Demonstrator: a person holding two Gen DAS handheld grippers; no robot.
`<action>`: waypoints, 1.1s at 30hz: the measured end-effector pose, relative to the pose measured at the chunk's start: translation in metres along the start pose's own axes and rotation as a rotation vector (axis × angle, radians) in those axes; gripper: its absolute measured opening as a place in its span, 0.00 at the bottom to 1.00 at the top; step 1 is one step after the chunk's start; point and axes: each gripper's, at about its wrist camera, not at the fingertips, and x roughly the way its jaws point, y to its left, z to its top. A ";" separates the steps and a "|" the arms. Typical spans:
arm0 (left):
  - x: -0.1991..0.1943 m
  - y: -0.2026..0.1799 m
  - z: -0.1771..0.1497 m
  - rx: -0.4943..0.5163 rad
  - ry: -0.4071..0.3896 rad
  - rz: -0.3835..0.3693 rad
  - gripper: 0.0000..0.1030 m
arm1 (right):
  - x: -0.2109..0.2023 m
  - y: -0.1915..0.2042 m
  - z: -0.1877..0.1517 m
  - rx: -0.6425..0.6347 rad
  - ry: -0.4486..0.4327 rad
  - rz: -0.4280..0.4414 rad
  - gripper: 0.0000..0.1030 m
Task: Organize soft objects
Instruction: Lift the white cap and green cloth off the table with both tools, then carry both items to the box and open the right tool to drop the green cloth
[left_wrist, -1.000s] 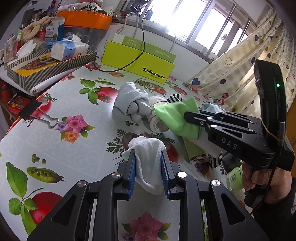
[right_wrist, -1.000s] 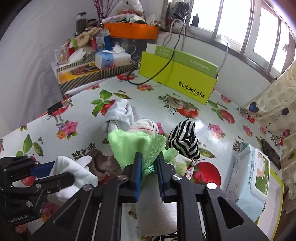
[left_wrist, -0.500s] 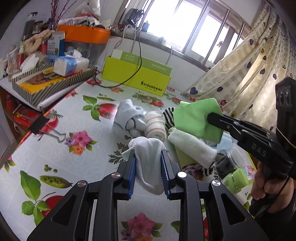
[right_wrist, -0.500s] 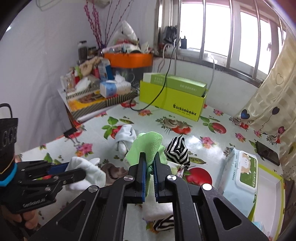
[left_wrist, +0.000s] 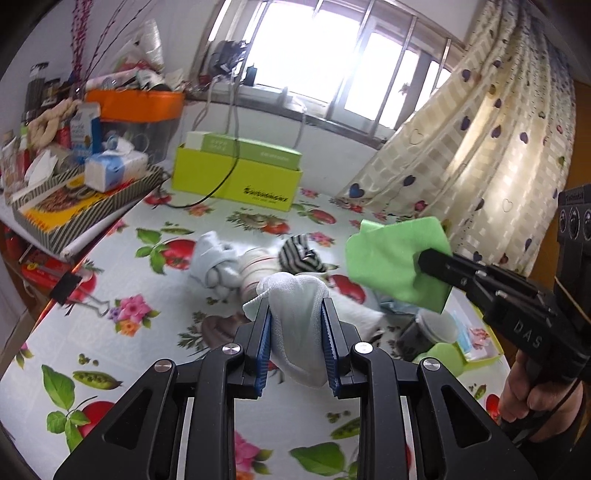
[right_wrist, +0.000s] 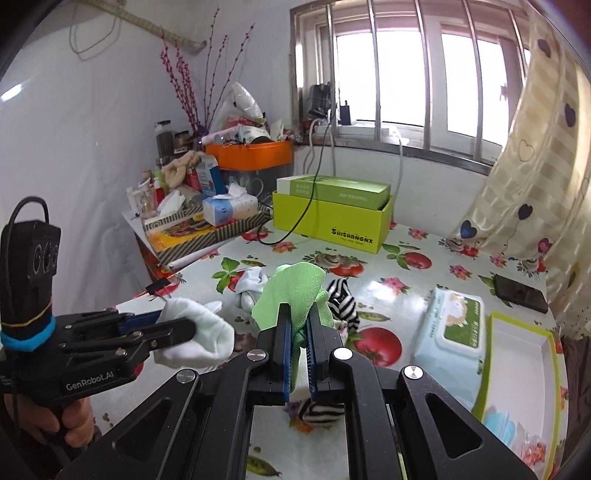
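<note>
My left gripper (left_wrist: 296, 317) is shut on a white sock (left_wrist: 301, 314), held above the flowered tablecloth (left_wrist: 110, 291); in the right wrist view that sock (right_wrist: 199, 332) hangs from the left gripper (right_wrist: 173, 325) at the left. My right gripper (right_wrist: 298, 328) is shut on a green cloth (right_wrist: 291, 291), lifted off the table; the left wrist view shows this cloth (left_wrist: 391, 258) at the right gripper (left_wrist: 424, 260). On the table behind lie a pale blue sock bundle (left_wrist: 216, 258), a rolled white sock (left_wrist: 255, 269) and a black-and-white striped sock (right_wrist: 341, 299).
A lime-green box (right_wrist: 332, 221) stands at the back under the window. A cluttered striped tray (left_wrist: 74, 195) and orange bin (left_wrist: 136, 103) sit at the left. A wet-wipes pack (right_wrist: 450, 332), a shallow yellow-rimmed tray (right_wrist: 521, 365) and a phone (right_wrist: 521, 293) lie to the right. A binder clip (left_wrist: 74, 290) lies left.
Both grippers rose from the table with their cloths. The green cloth came up off the sock pile and moved right in the left wrist view; the white sock lifted too.
</note>
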 end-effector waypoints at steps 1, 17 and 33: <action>0.000 -0.005 0.001 0.009 -0.002 -0.004 0.25 | -0.004 -0.003 -0.002 0.005 -0.004 -0.003 0.07; 0.019 -0.058 0.013 0.094 0.012 -0.064 0.25 | -0.038 -0.053 -0.021 0.093 -0.031 -0.088 0.07; 0.046 -0.111 0.025 0.163 0.035 -0.128 0.25 | -0.059 -0.114 -0.036 0.163 -0.054 -0.168 0.07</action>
